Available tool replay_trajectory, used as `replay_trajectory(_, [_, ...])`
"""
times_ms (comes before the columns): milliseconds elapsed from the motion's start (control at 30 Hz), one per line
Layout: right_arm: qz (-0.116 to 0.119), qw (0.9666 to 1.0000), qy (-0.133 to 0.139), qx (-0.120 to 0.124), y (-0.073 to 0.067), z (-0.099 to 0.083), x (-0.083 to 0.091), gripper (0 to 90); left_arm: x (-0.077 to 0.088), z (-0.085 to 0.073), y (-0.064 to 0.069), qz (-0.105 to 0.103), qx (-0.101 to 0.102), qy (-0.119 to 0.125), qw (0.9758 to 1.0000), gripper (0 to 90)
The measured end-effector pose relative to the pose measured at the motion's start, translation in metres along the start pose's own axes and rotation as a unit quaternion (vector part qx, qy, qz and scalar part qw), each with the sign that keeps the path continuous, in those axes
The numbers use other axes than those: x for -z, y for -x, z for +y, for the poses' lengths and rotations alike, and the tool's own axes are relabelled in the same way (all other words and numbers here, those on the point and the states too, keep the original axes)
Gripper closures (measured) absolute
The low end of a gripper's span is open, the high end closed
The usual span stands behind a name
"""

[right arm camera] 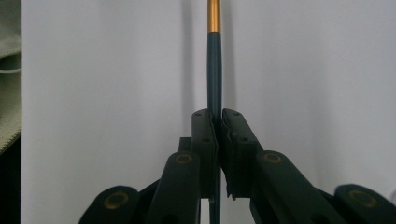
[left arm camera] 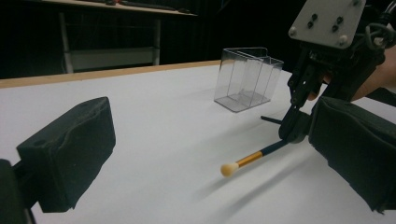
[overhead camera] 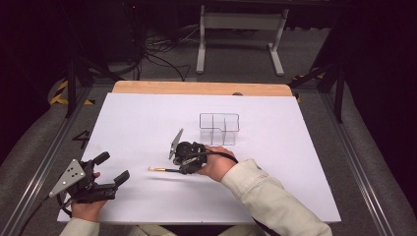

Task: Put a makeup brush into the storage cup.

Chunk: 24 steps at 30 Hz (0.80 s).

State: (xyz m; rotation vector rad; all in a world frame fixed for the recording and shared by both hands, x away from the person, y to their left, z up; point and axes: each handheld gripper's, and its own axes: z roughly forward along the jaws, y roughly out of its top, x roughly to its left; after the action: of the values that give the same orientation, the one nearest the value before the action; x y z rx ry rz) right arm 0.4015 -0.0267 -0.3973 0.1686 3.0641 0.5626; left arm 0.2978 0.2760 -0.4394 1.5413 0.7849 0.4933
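The right gripper (overhead camera: 183, 164) is clenched on a thin brush (overhead camera: 164, 169), its two black jaws pinched tight against the dark handle, which the right gripper view shows running straight out ahead of the jaws to a gold band (right arm camera: 214, 16). Seen from the left gripper view, the brush (left arm camera: 254, 156) slants away from that gripper (left arm camera: 295, 133), its pale tip (left arm camera: 229, 169) held just above the white table (left arm camera: 159, 121) with a soft shadow under it. A clear plastic box (overhead camera: 219, 129) with dividers stands on the table just behind the right gripper, near the person's hand (overhead camera: 216, 164) but apart from it. The left gripper (overhead camera: 112, 172) rests well off to the side near the table's front edge, released, its padded jaws standing wide apart with nothing between them; the brush tip lies out ahead of it, between the lines of its two jaws, and well short of touching either.
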Motion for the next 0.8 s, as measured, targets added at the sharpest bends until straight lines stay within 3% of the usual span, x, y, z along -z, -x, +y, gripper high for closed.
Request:
replay_trajectory(467, [-0.031,0.9970,0.071,-0.007,-0.001,-0.008,0.038,84.6,-0.003,0.000,0.000,-0.003,0.000,-0.001,1.0000,1.2])
replay_trajectory(633, [-0.041,0.9941,0.100,-0.006,-0.001,-0.012,0.048,84.6,-0.004,0.000,-0.001,-0.005,-0.001,-0.003,1.0000,1.1])
replay_trajectory(800, [-0.054,0.9877,0.146,-0.012,-0.003,-0.018,0.063,84.6,-0.005,0.000,-0.001,-0.008,0.000,-0.005,1.0000,1.1])
